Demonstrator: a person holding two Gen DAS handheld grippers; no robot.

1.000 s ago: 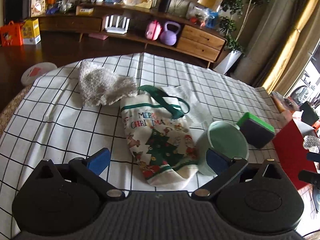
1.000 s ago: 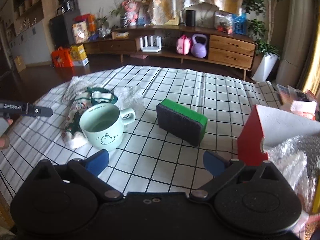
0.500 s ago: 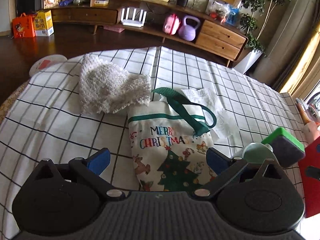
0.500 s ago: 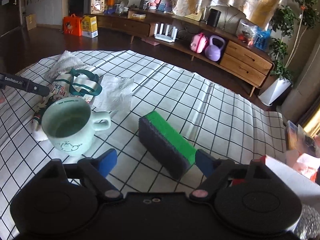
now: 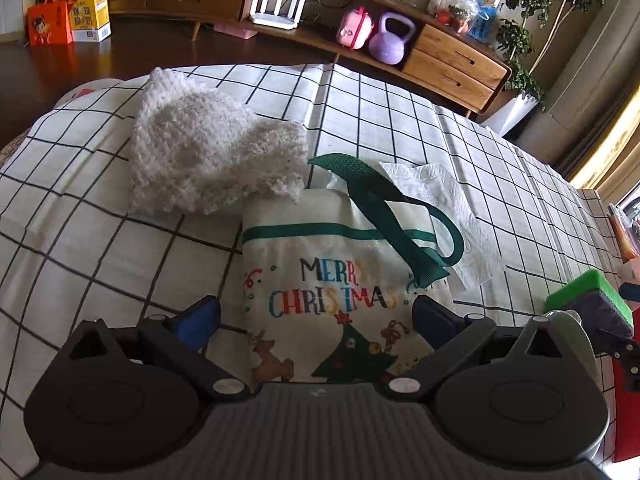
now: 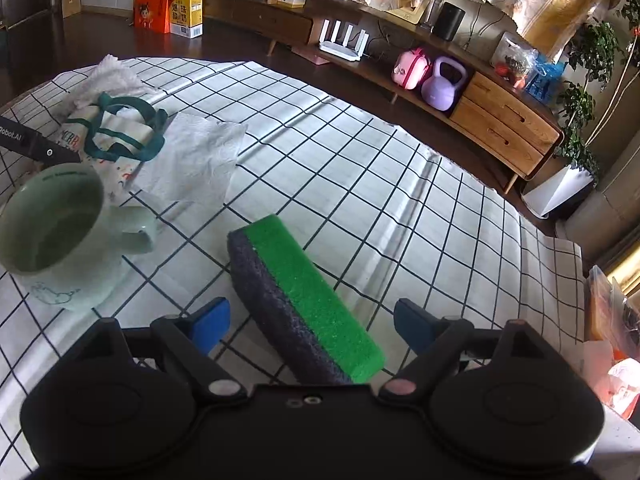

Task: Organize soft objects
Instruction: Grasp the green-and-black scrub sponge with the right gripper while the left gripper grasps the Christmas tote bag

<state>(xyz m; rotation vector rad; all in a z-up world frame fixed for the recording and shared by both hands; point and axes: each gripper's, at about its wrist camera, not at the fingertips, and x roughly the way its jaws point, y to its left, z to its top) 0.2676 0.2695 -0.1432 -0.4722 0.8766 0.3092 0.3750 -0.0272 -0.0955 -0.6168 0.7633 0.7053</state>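
Observation:
A "Merry Christmas" cloth bag (image 5: 340, 280) with green handles lies flat on the checked tablecloth, its lower part between the fingers of my open left gripper (image 5: 316, 318). A fluffy white towel (image 5: 200, 160) lies just behind it at the left, and a white paper tissue (image 5: 444, 208) at its right. A green-and-grey sponge (image 6: 304, 300) lies between the fingers of my open right gripper (image 6: 312, 320); the fingers stand apart from it. The bag (image 6: 116, 136), towel (image 6: 108, 76) and tissue (image 6: 192, 160) also show in the right wrist view.
A pale green mug (image 6: 60, 236) stands left of the sponge. A red box (image 5: 624, 408) sits at the table's right edge. The checked tablecloth (image 6: 400, 200) stretches behind the sponge. A wooden sideboard (image 6: 500, 120) stands beyond the table.
My left gripper has moved forward over the Christmas bag, which now lies between its fingers. My right gripper has moved forward to the sponge, which now lies between its fingers.

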